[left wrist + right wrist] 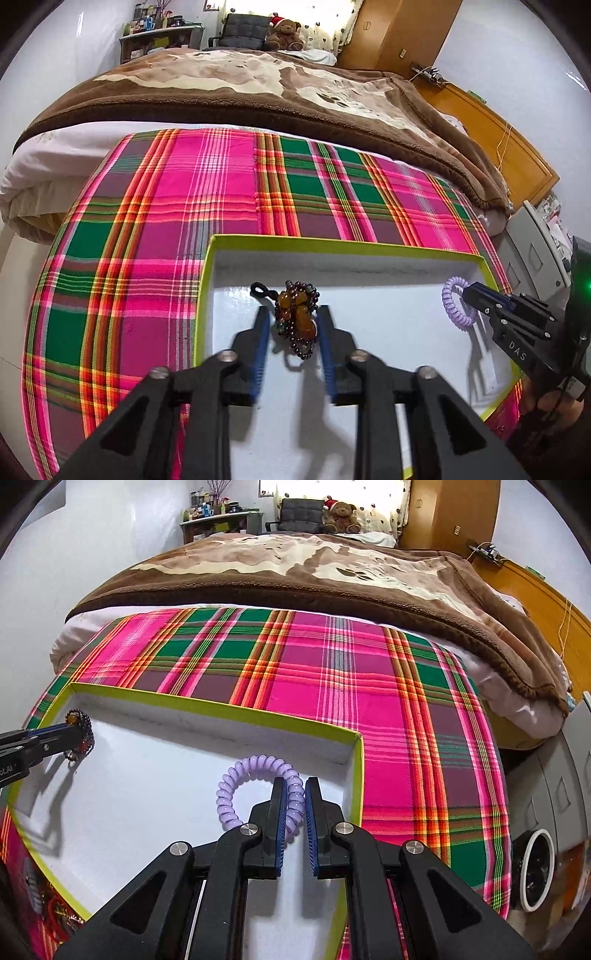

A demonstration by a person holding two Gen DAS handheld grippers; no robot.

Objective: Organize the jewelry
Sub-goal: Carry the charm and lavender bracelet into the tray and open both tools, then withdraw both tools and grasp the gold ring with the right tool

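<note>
Currently my left gripper (293,321) stands half open over the white lime-rimmed shallow box (332,242), its blue pads clear of the dark beaded bracelet with amber beads (297,319) lying between them. My right gripper (294,794) pinches the lilac spiral coil band (255,790) tightly above the box floor.

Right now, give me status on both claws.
Left claw open around bead bracelet. Right claw shut on purple coil band. Both over white box. Nothing blocking.

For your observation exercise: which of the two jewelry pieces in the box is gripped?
The purple coil bracelet, pinched by the right gripper. The bead bracelet lies free between the left gripper's open jaws.
</note>
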